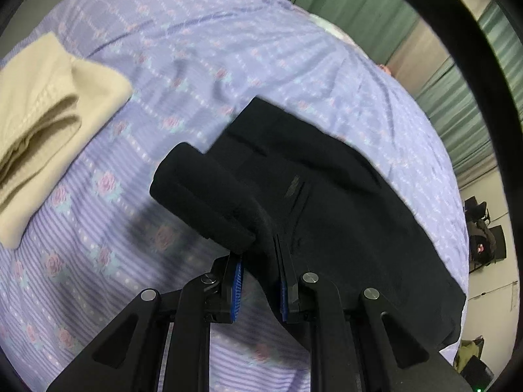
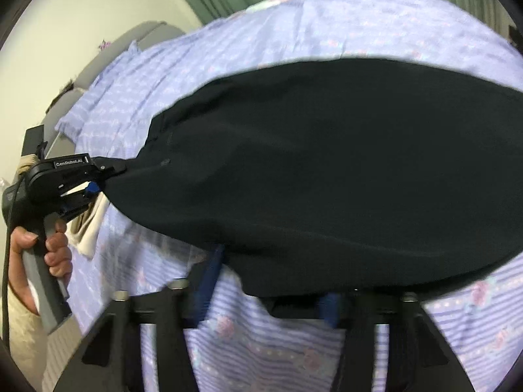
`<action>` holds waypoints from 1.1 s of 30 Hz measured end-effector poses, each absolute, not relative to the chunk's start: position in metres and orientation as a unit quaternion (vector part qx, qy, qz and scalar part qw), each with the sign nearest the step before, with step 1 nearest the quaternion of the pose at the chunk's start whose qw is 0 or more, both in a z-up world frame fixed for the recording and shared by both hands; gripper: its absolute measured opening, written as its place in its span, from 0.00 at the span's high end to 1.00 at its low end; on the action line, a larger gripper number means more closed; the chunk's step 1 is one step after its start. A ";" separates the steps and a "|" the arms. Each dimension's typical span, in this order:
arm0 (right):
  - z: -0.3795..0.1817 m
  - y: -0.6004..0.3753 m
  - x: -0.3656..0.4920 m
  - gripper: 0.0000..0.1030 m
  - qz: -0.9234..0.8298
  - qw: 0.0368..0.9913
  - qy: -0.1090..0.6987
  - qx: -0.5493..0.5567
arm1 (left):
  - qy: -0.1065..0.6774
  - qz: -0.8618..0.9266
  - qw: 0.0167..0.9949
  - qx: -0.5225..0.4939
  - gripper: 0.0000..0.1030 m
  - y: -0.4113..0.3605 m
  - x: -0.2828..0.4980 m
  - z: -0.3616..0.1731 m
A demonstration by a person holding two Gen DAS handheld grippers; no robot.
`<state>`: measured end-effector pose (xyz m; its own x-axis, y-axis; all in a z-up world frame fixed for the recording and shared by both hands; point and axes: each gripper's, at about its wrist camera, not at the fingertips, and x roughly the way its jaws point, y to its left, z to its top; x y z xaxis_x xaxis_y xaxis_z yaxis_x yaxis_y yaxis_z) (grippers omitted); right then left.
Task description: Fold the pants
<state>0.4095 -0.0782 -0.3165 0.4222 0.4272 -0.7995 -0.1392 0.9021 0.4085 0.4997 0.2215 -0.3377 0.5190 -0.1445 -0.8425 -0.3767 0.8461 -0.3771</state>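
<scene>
The black pants (image 1: 327,202) lie across a bed with a purple flowered cover (image 1: 196,49). My left gripper (image 1: 260,261) is shut on a bunched edge of the pants and holds it above the cover. In the right wrist view the pants (image 2: 327,170) hang stretched and lifted, and the left gripper (image 2: 112,176) shows at the left, pinching their corner. My right gripper (image 2: 271,281) has wide-set fingers; the pants' lower edge drapes over the tips and hides them, so its grip is unclear.
A folded beige garment (image 1: 49,124) lies on the bed at the left. Green curtains (image 1: 359,3) hang behind the bed. A grey headboard (image 2: 108,55) and a pale wall stand at the left in the right wrist view.
</scene>
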 end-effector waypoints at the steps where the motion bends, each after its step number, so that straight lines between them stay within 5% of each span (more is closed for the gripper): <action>1: -0.318 -0.077 0.408 0.82 0.171 0.828 0.516 0.137 | 0.490 0.072 0.826 -0.268 0.82 0.223 0.497 -0.342; 11: -0.336 -0.051 0.379 0.87 0.139 0.815 0.560 0.057 | 0.529 0.082 0.803 -0.262 0.78 0.234 0.471 -0.391; 14: -0.332 -0.053 0.374 0.84 0.115 0.806 0.578 0.055 | 0.538 0.083 0.805 -0.234 0.68 0.232 0.472 -0.382; 16: -0.327 -0.053 0.363 0.73 0.093 0.800 0.590 0.049 | 0.554 0.119 0.809 -0.156 0.44 0.223 0.470 -0.368; 21: -0.269 -0.062 0.328 0.45 0.069 0.830 0.551 0.048 | 0.540 0.075 0.836 -0.062 0.43 0.203 0.438 -0.313; 33: -0.088 -0.143 0.247 0.39 -0.029 0.908 0.410 0.080 | 0.413 -0.106 0.905 0.001 0.29 0.120 0.348 -0.150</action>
